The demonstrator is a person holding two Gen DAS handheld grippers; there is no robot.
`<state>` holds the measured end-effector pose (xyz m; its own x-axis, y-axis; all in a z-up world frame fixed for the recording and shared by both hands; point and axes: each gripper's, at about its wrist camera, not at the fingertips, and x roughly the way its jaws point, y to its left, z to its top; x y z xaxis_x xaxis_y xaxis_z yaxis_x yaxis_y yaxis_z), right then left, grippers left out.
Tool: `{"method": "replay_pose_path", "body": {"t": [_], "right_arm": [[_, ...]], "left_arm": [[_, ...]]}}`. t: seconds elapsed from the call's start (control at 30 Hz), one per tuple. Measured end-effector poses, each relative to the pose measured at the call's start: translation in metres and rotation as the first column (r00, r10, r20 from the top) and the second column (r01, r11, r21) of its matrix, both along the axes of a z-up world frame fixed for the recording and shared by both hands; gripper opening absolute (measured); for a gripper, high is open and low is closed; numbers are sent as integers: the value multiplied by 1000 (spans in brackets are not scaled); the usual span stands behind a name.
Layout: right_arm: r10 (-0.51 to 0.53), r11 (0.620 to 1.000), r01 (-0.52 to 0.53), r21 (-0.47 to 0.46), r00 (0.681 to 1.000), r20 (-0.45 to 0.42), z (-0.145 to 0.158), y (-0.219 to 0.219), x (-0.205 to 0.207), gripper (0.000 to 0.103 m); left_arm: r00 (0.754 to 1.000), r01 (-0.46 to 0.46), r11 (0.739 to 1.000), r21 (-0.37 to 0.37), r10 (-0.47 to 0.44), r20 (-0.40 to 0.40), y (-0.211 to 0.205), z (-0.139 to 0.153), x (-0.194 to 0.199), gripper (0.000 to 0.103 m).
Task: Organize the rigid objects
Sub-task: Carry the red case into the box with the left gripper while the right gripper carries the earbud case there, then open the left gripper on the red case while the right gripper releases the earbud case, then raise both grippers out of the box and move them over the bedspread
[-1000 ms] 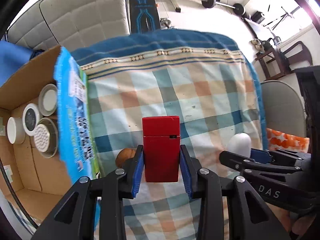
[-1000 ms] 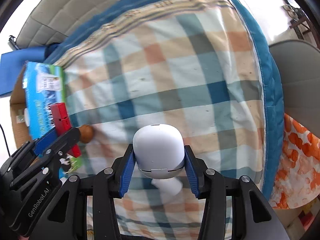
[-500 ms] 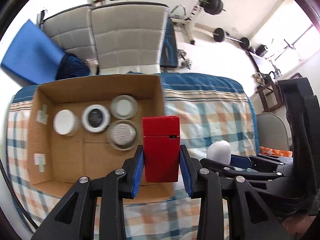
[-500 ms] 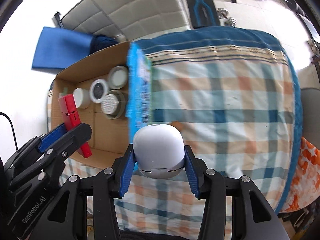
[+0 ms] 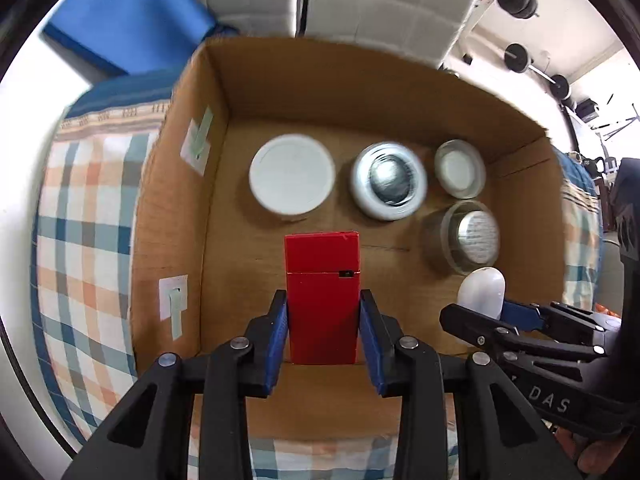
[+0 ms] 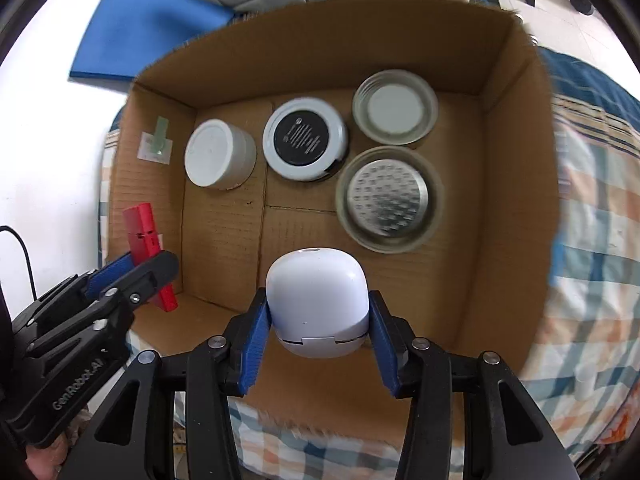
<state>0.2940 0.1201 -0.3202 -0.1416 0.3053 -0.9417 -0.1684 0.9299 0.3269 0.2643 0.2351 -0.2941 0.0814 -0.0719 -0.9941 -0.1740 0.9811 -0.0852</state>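
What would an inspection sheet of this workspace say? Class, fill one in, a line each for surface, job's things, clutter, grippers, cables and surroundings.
Surface: checked cloth under an open cardboard box.
Job's things: red box and white case, both held above the cardboard box; four round tins on its floor.
Clutter: nothing seen.
Grippers: left gripper shut on the red box; right gripper shut on the white case.
Cables: one black cable at the left edge.
Surroundings: grey cushions, blue mat, barbell weights.

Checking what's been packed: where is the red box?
Not packed: the left gripper holds the red box above the cardboard box, near its white-lidded jar.
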Motion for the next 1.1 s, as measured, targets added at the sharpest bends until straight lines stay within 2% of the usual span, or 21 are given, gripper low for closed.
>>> {"method": "replay_pose_path", "body": {"t": [0.07, 0.23, 0.53, 0.73, 0.87, 0.97, 1.1], "right_arm": [[4, 1000, -4, -18, 1000, -17, -18, 13, 3, 49], [5, 998, -7, -62, 1000, -25, -47, 35, 9, 49], [-22, 997, 19, -81, 999, -40, -70, 56, 19, 50], [-15, 994, 12, -108, 999, -30, -65, 58, 19, 53], [-10, 992, 9, -127, 1000, -9, -49, 52, 13, 61], [-19, 990, 21, -136, 1000, 14, -34, 41, 7, 68], [-36, 986, 46, -163, 997, 65, -10, 27, -4, 78]], "left_arm": [[999, -7, 1000, -18, 6, -51, 11, -24, 5, 31], [993, -14, 999, -50, 8, -117, 26, -60, 15, 31], [986, -31, 997, -73, 19, -164, 35, -82, 21, 32], [986, -54, 996, -64, 43, -159, 38, -69, 22, 43], [992, -55, 997, -46, 49, -119, 33, -47, 16, 51], [995, -55, 998, -37, 52, -85, 27, -30, 7, 61], [998, -53, 999, -10, 52, -39, 20, -7, -5, 82]]}}
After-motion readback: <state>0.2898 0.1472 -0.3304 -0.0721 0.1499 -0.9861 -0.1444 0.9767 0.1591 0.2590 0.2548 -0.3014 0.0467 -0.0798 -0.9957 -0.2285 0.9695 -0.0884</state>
